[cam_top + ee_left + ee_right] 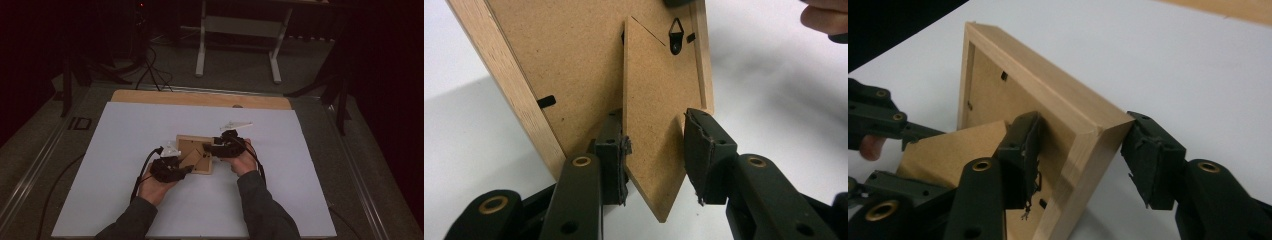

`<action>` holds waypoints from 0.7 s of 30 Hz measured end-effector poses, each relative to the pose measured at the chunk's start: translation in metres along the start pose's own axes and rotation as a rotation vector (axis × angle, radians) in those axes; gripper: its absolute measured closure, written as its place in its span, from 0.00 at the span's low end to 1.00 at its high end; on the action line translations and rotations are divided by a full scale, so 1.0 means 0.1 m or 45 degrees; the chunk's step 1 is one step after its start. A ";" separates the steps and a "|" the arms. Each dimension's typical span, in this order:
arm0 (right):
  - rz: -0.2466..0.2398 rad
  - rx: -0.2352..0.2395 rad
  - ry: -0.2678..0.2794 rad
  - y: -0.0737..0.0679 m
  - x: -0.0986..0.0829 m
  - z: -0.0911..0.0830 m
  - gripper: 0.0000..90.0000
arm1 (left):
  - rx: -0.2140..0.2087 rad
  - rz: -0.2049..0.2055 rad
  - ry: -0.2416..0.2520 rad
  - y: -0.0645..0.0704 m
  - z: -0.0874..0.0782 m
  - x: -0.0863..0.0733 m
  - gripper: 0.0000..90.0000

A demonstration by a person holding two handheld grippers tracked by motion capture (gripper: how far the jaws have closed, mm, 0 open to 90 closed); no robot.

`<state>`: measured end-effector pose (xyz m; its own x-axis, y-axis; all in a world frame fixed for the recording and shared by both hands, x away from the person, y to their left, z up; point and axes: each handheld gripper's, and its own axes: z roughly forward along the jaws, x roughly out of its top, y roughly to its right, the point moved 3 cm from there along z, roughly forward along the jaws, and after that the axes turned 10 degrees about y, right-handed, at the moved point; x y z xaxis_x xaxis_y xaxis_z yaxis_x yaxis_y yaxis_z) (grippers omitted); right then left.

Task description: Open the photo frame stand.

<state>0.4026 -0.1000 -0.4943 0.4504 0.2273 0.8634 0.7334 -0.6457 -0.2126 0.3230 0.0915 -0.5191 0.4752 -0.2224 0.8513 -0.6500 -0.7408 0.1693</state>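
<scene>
A wooden picture frame lies back-up near the middle of the white sheet and looks tipped up off it. Its fibreboard back carries a black hanger hook and a fold-out stand. My left gripper is open around the stand's lower end. The left pad touches the stand; the right pad is a gap away. My right gripper straddles the frame's corner rail, one jaw inside the back recess, one outside, pressed on it.
The white sheet covers a wooden table whose far edge shows bare. Beyond it are a white table stand and cables on a dark floor. Bare sheet lies all around the frame.
</scene>
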 end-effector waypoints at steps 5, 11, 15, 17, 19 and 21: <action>-0.003 0.031 -0.028 -0.02 -0.05 0.06 0.50 | 0.004 0.016 0.000 0.00 -0.01 -0.01 0.70; -0.025 0.042 -0.007 -0.04 -0.03 0.03 0.55 | 0.023 0.035 -0.003 -0.01 -0.02 0.00 0.71; -0.053 0.032 0.016 -0.06 0.00 0.00 0.58 | 0.044 0.043 -0.009 -0.03 -0.02 0.02 0.72; -0.058 0.028 0.023 -0.07 0.00 -0.01 0.59 | 0.049 0.039 -0.015 -0.05 -0.01 0.02 0.72; -0.066 0.019 0.031 -0.07 0.01 -0.02 0.60 | 0.053 0.036 -0.020 -0.07 0.01 0.02 0.72; -0.076 0.014 0.038 -0.07 0.02 -0.04 0.61 | 0.057 0.034 -0.020 -0.10 0.03 0.03 0.72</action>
<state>0.3963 -0.0974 -0.4893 0.3906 0.2435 0.8878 0.7640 -0.6238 -0.1650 0.3328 0.0960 -0.5203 0.4675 -0.2517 0.8474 -0.6353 -0.7622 0.1242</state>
